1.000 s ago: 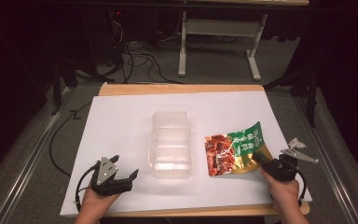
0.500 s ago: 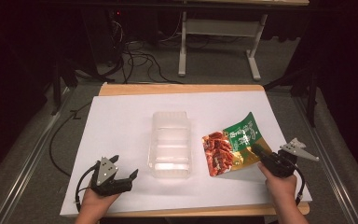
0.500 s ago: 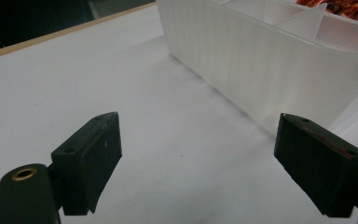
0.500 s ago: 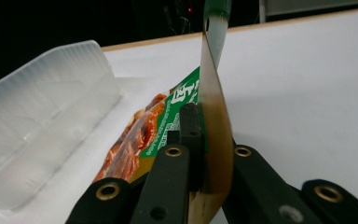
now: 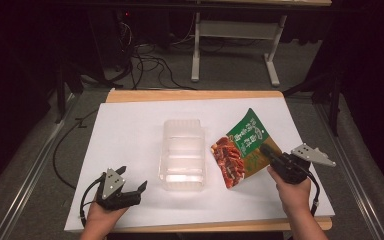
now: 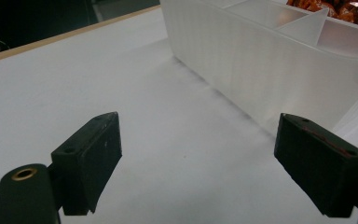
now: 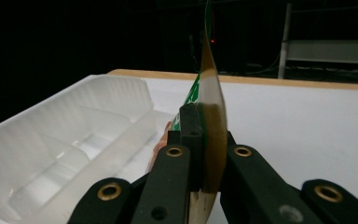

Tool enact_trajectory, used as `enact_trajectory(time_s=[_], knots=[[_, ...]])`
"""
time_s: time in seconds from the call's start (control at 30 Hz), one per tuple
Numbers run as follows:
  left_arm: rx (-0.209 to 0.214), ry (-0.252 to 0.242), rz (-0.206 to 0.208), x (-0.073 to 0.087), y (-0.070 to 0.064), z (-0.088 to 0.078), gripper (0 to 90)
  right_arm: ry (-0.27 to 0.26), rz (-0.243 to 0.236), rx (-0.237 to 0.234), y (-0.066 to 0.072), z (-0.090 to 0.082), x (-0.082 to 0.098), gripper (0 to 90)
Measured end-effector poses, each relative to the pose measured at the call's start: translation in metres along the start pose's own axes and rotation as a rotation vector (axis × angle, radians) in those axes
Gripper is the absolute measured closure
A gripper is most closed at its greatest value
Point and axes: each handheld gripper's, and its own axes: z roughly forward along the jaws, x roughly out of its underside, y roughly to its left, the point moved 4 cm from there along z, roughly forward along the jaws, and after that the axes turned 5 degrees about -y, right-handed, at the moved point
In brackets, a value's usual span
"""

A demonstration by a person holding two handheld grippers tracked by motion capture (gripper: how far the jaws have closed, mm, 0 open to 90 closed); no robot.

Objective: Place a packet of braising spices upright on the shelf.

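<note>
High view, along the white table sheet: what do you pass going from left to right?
left tongs → clear plastic tray → snack packet → right tongs, shut on the packet's right edge and holding it tilted up off the sheet.

Bench [image 5: 130,125]: wooden top, light edge visible at far and near sides, covered by a white sheet. Clear plastic tray [image 5: 182,155], compartmented, stands near its middle. Snack packet [image 5: 240,150], green and red, just right of the tray, lower corner near the sheet.
</note>
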Motion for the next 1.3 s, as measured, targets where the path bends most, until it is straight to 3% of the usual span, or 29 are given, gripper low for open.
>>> enact_trajectory(time_s=[0.27,0.5,0.97,1.3], knots=[[-0.007,-0.012,-0.009,0.000,0.002,-0.002,15.3,-0.033,-0.038,-0.048,0.017,0.006,-0.012,90.0],[-0.010,-0.015,-0.012,-0.001,0.002,-0.002,15.3,-0.070,-0.093,-0.083,0.032,0.001,-0.025,90.0],[-0.010,-0.027,-0.017,-0.001,0.004,-0.004,15.3,-0.090,-0.124,-0.087,0.020,-0.005,-0.042,90.0],[-0.007,-0.034,-0.018,-0.002,0.004,-0.005,15.2,-0.098,-0.149,-0.127,0.026,-0.003,-0.058,90.0]])
